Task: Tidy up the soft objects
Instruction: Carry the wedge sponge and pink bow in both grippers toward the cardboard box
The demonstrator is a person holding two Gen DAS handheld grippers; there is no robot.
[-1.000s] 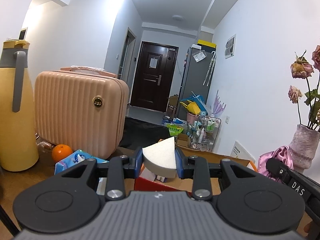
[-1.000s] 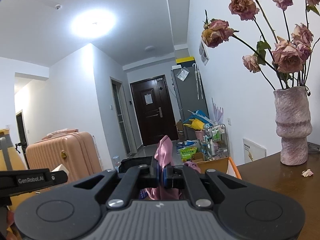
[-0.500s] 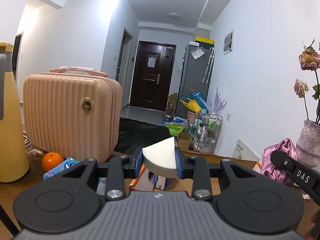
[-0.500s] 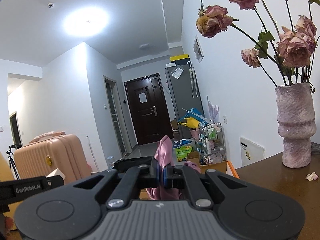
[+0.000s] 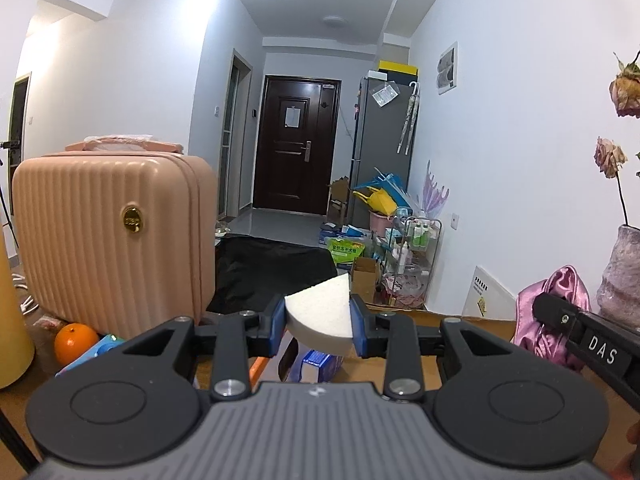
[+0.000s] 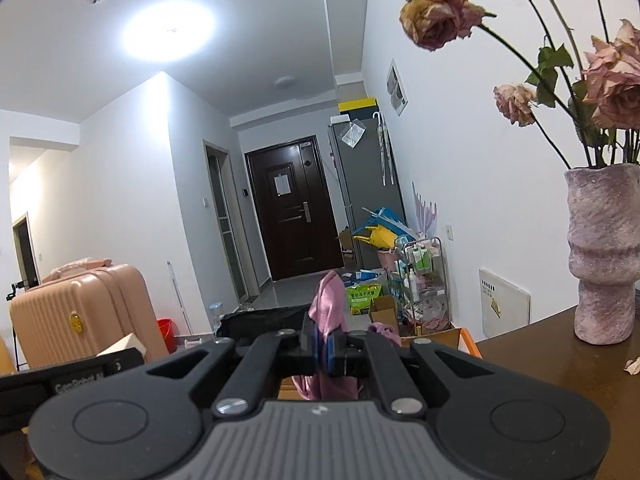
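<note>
Two claws are each clamped on a soft thing above the brown desk [image 6: 560, 364]. The left claw [image 5: 319, 322] pinches a white wedge-shaped sponge [image 5: 320, 316] between its blue pads [image 5: 277, 326], the sponge's pointed corner standing up toward the far right. The right claw [image 6: 323, 346] is squeezed almost closed on a pink satin cloth [image 6: 328, 308], which sticks up above the fingertips and hangs in folds below them. In the left wrist view that same cloth [image 5: 554, 312] bulges at the right, gripped by the right claw's black finger, just left of the mottled pink vase [image 5: 620, 276]. Under the sponge lie a blue box [image 5: 318, 364] and an open cardboard box [image 5: 472, 330] with orange edging. At the left of the desk stands a ribbed peach suitcase [image 5: 108, 236], with an orange [image 5: 74, 342] near its lower left corner and a blue tissue pack [image 5: 96, 354] just beside the fruit. A yellow jug [image 5: 10, 320] shows at the far left edge. In the right wrist view the vase [image 6: 604, 256] stands upright on the desk at the right, holding dried roses [image 6: 436, 20], and a fallen petal [image 6: 632, 366] lies near its base. Far down the hallway are a dark door [image 6: 292, 212] and a grey fridge [image 6: 368, 188].
</note>
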